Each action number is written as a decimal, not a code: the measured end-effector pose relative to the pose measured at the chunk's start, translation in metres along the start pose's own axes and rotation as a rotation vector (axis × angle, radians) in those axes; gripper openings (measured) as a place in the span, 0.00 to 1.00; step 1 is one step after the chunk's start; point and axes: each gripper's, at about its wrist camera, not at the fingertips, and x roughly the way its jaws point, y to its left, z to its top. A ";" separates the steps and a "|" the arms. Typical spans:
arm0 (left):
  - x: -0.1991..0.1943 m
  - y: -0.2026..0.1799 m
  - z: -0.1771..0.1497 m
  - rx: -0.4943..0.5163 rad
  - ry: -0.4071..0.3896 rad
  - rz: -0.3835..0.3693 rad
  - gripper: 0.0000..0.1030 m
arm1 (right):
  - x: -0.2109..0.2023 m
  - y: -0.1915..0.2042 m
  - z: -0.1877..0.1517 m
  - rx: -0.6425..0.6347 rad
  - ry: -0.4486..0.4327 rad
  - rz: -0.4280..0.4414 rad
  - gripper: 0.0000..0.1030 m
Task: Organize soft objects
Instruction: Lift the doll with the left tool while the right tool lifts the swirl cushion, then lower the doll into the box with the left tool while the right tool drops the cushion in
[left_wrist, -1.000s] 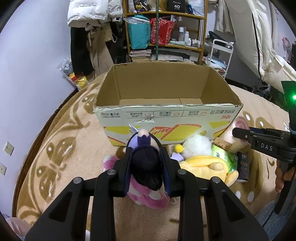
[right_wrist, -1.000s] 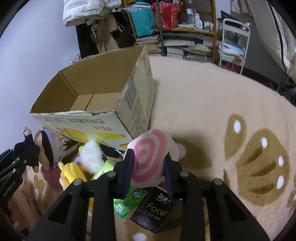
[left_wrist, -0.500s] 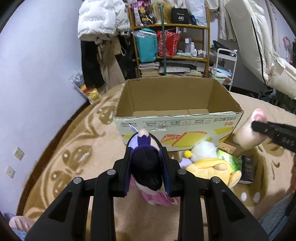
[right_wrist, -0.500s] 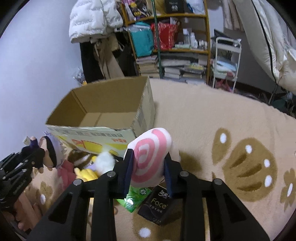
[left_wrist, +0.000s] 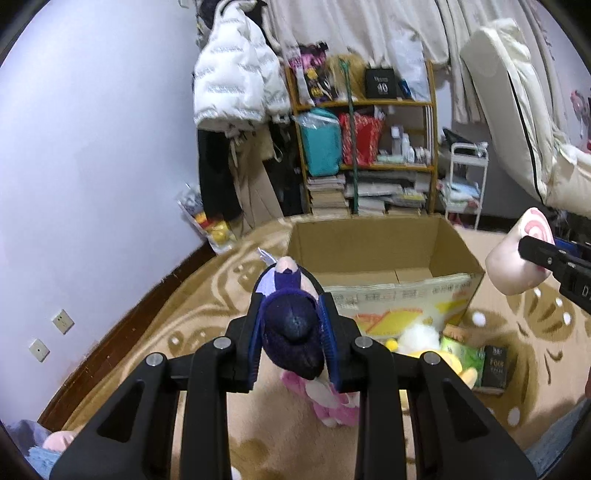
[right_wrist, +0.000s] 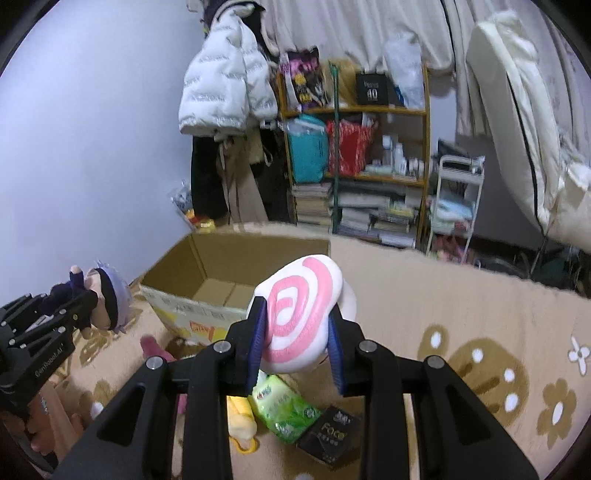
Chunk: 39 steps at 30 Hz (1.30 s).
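My left gripper (left_wrist: 293, 317) is shut on a dark-clothed plush doll (left_wrist: 291, 332), held in the air in front of the open cardboard box (left_wrist: 402, 291). My right gripper (right_wrist: 297, 332) is shut on a pink-and-white swirl plush (right_wrist: 299, 314), also lifted, to the right of the box (right_wrist: 207, 266). The right wrist view shows the doll (right_wrist: 99, 299) in the left gripper (right_wrist: 79, 306) at far left. In the left wrist view the swirl plush (left_wrist: 517, 258) hangs at the right edge. A pink plush (left_wrist: 332, 406), a yellow plush (left_wrist: 458, 365) and a white fluffy plush (left_wrist: 421, 336) lie on the carpet before the box.
A green tissue pack (right_wrist: 284, 406) and a black "Face" pack (right_wrist: 328, 435) lie on the patterned carpet (right_wrist: 461, 325). A crowded shelf (left_wrist: 369, 147), hanging coats (left_wrist: 236, 88) and a white cart (left_wrist: 465, 184) stand behind the box. A wall (left_wrist: 92, 147) is on the left.
Both grippers have risen with their plush toys still gripped and tilted upward, so the box and floor toys sit lower in view and more of the shelf and wall shows.
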 end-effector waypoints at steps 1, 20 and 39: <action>-0.002 0.001 0.002 -0.001 -0.014 0.011 0.26 | -0.003 0.002 0.003 -0.008 -0.018 -0.006 0.31; 0.019 0.013 0.040 -0.041 -0.123 0.051 0.27 | 0.010 0.025 0.034 -0.092 -0.198 -0.075 0.33; 0.072 -0.004 0.075 -0.011 -0.115 -0.056 0.27 | 0.056 0.019 0.043 -0.085 -0.159 -0.055 0.36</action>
